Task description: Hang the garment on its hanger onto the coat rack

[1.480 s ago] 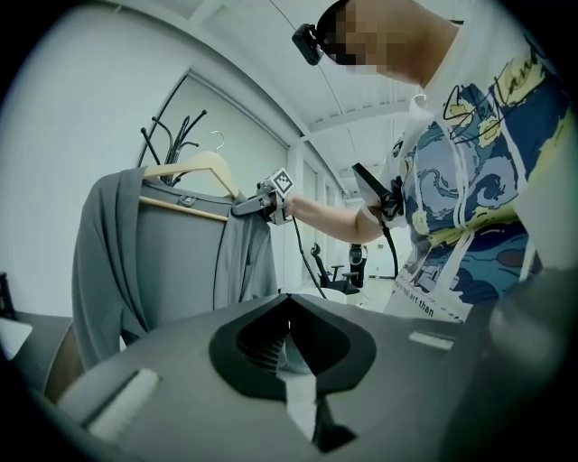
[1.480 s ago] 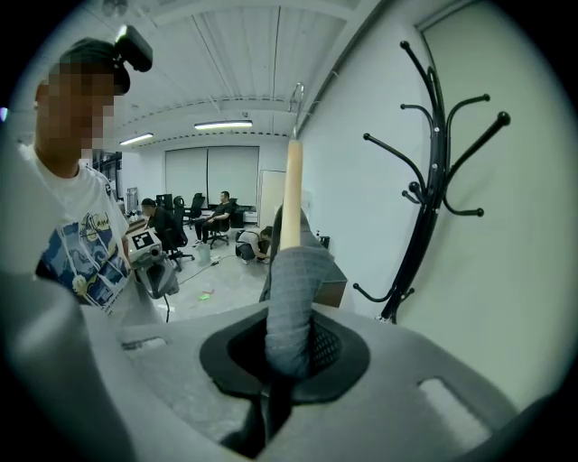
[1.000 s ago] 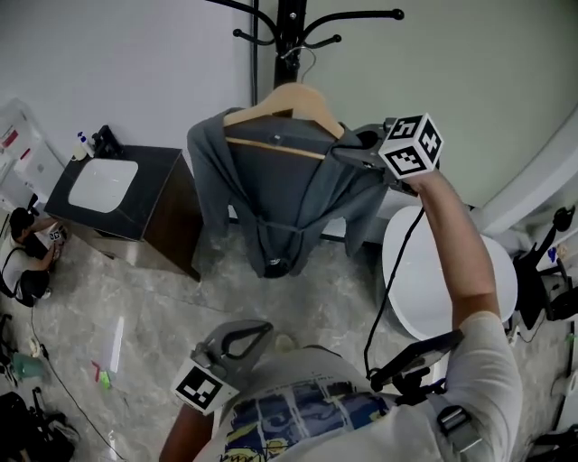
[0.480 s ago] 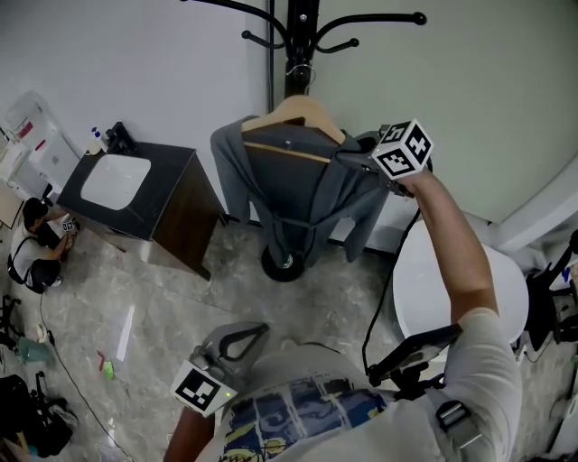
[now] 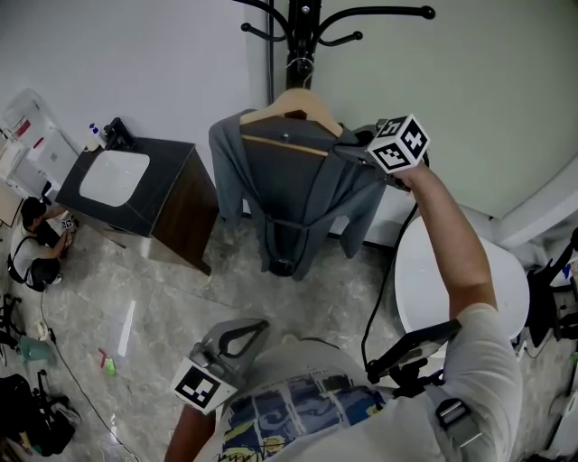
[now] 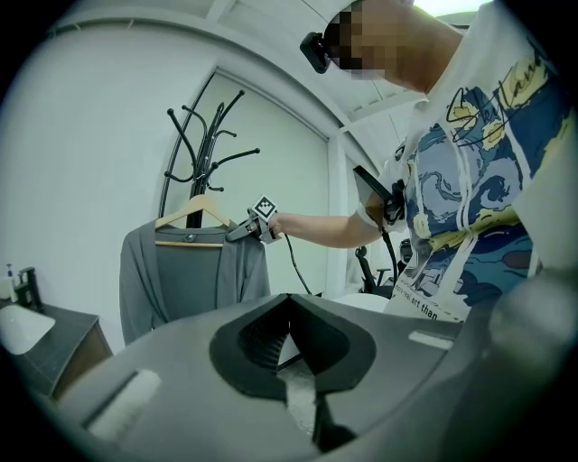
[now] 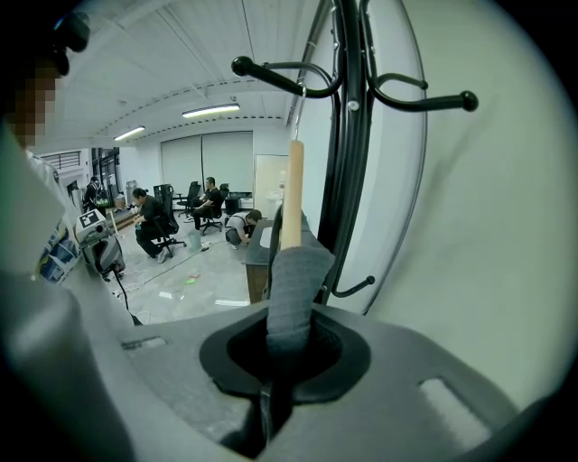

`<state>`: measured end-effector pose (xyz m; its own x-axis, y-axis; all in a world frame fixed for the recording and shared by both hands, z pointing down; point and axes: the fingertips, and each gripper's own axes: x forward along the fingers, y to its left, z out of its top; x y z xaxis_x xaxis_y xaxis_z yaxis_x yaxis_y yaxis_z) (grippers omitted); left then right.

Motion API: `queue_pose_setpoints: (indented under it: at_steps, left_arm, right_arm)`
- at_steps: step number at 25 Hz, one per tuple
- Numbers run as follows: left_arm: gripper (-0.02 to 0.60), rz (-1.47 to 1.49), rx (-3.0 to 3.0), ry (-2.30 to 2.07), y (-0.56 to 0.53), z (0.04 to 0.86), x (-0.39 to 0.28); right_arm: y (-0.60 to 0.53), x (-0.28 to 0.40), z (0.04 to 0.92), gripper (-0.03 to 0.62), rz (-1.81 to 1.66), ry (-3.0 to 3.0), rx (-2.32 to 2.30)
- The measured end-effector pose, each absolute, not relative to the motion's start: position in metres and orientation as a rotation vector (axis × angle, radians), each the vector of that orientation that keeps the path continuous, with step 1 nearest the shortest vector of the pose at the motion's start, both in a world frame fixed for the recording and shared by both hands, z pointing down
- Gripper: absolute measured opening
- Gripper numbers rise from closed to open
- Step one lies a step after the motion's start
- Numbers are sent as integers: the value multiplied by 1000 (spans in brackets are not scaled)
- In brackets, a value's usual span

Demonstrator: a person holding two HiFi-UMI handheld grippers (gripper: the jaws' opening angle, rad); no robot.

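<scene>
Our right gripper (image 5: pixel 348 152) clamps the garment (image 5: pixel 298 194) shoulder over the hanger (image 5: pixel 291 97), beside the coat rack (image 5: pixel 301 32) pole; our left gripper (image 5: pixel 253 332), jaws together and empty, sits well clear.

The garment (image 5: pixel 298 185) on its hanger (image 5: pixel 291 99) hangs before the coat rack (image 5: pixel 299 32), with a cabinet (image 5: pixel 172 212) to its left, a round table (image 5: pixel 429 280) to its right and the right gripper (image 5: pixel 349 150) at its table-side shoulder.

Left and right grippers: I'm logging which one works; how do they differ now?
The right gripper is clamped on the grey garment's shoulder, over the hanger; the left gripper holds nothing. The right is up at the coat rack; the left hangs low by the person's waist. Both carry marker cubes.
</scene>
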<state>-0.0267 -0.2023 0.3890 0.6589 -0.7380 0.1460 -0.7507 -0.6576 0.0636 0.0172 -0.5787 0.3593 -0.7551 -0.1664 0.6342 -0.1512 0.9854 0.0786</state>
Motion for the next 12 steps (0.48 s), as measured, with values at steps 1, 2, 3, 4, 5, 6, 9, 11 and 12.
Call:
queue_pose_setpoints:
  at_steps: [1, 2, 3, 4, 5, 6, 9, 11, 12]
  left_arm:
    - [3, 164, 2750, -1242, -201, 389, -28]
    - [3, 166, 2748, -1244, -199, 390, -30]
    - [3, 167, 2743, -1245, -197, 391, -31]
    - [3, 168, 2739, -1246, -195, 391, -33]
    - [3, 168, 2735, -1245, -193, 391, -35]
    - [3, 167, 2734, -1244, -191, 392, -37]
    - [3, 162, 2736, -1230, -184, 390, -43]
    - [3, 166, 2740, -1214, -177, 389, -47]
    - [3, 169, 2743, -1206, -173, 389, -49]
  right_arm:
    - [-579, 17, 360, 17, -29, -2440, 223]
    - [-579, 17, 360, 18, -30, -2441, 227]
    - [-579, 17, 360, 20, -31, -2443, 232]
    - [-579, 17, 360, 22, -35, -2443, 242]
    - [-579, 17, 360, 25, -42, -2442, 256]
    - [-581, 17, 361, 31, -55, -2441, 275]
    - [-586, 17, 359, 72, -96, -2447, 354]
    - [-587, 20, 354, 105, -122, -2454, 424]
    - [-587, 23, 351, 122, -141, -2452, 465]
